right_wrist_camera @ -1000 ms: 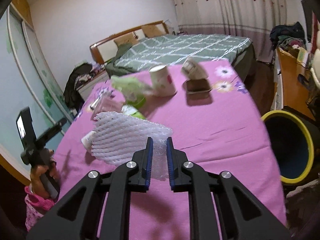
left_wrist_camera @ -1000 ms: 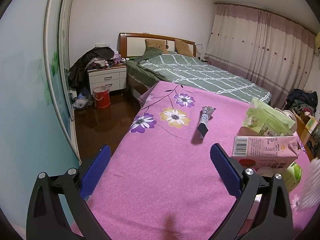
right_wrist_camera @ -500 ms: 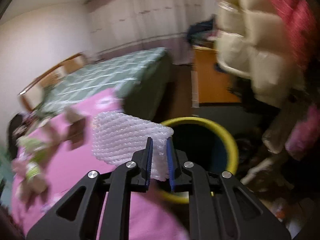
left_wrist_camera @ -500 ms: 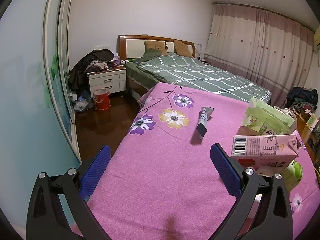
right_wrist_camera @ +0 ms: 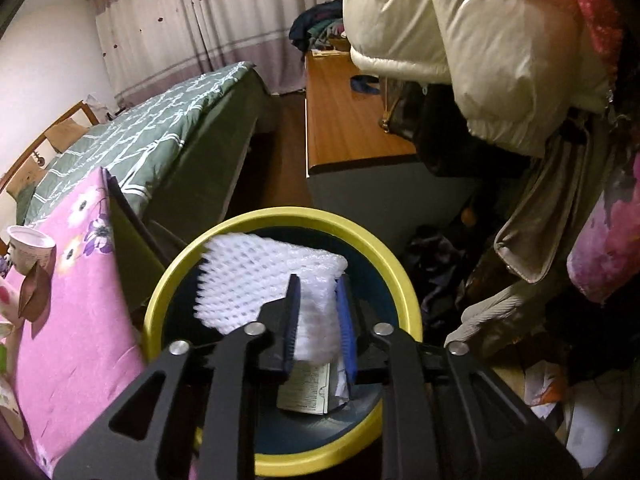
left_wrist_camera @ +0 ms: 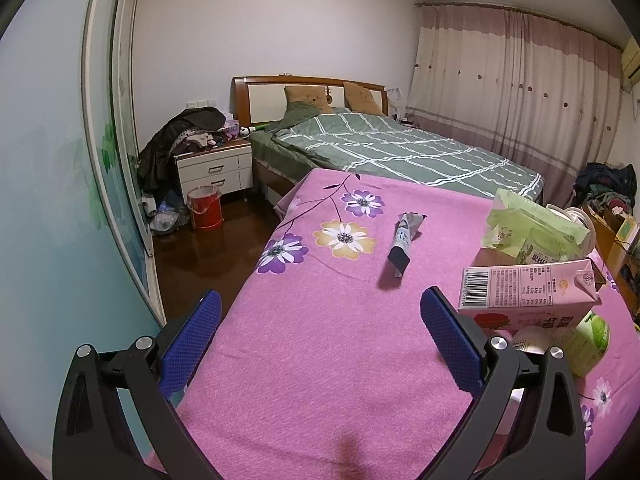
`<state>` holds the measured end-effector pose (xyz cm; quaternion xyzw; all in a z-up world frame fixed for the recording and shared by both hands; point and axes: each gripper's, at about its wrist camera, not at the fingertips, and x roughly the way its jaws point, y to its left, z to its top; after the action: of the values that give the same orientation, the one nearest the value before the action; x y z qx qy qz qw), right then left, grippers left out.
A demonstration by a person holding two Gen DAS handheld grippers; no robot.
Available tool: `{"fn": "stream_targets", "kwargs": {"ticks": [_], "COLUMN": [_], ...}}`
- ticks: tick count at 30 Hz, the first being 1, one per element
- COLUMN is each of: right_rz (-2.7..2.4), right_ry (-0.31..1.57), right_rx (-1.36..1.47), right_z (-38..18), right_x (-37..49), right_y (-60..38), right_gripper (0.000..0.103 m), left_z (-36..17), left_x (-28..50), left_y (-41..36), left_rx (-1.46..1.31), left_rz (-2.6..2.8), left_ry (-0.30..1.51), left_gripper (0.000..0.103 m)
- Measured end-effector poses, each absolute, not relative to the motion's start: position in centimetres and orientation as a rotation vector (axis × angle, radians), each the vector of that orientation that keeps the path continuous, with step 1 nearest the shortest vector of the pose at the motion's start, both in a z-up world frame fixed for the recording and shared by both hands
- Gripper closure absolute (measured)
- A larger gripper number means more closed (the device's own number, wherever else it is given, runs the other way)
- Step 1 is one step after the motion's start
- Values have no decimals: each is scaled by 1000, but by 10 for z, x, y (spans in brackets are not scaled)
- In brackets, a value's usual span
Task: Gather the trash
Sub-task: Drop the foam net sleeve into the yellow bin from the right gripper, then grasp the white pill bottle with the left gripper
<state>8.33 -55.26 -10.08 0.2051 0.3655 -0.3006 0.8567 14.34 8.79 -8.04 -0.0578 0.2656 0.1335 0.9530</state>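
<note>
My right gripper [right_wrist_camera: 318,300] hangs over the yellow-rimmed bin [right_wrist_camera: 168,280] beside the pink-covered table. A white foam net [right_wrist_camera: 260,276] sits between its blue pads, which stand slightly parted; the net looks loose. A printed wrapper [right_wrist_camera: 308,390] lies in the bin. My left gripper [left_wrist_camera: 320,328] is wide open and empty above the pink tablecloth [left_wrist_camera: 320,360]. On that table lie a crumpled tube wrapper [left_wrist_camera: 404,240], a pink carton [left_wrist_camera: 524,292], a green packet [left_wrist_camera: 528,228] and a green cup [left_wrist_camera: 588,340].
A paper cup [right_wrist_camera: 30,248] and a brown wrapper [right_wrist_camera: 34,292] sit on the table's edge by the bin. A green bed [left_wrist_camera: 400,156], a nightstand [left_wrist_camera: 216,172] and a red bucket [left_wrist_camera: 206,208] stand beyond. A wooden desk [right_wrist_camera: 344,120] and hanging coats [right_wrist_camera: 480,40] crowd the right.
My right gripper swung from the table to over the bin, and its jaws have parted a little around the foam net. My left gripper has stayed still.
</note>
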Motion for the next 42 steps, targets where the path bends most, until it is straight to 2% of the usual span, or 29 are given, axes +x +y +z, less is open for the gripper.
{"fn": "stream_targets", "kwargs": {"ticks": [6,10,18,30,32,34,42], "right_rz": [-571,-512,-404,-386,-383,-380,-370], "right_ry": [713,661,659,653,652,654,665], "right_rx": [410,370,210,187,187,190,200], "right_z": [-88,-72,-68,-67,-67,-67,-69], "right_x": [101,124,166,167,167,166,168], "right_y": [-529,-501,-441,-432,-431,-433,-434], "right_gripper": [73,63,62,54,53,52,50], "left_z": [-80,-80,-79,-86,-90,-96,-114], "left_x": [144,143,140,138,148,156,182], "left_y": [86,84,72,-31,-38,-40,-33], "left_rx": [-116,-109,-83,129,143,134,128], "left_rz": [263,264,165,-236,-241,-257,-286], "left_ry": [541,535,540,692,725,764,850], "left_gripper": [5,5,5,5,8,20,36]}}
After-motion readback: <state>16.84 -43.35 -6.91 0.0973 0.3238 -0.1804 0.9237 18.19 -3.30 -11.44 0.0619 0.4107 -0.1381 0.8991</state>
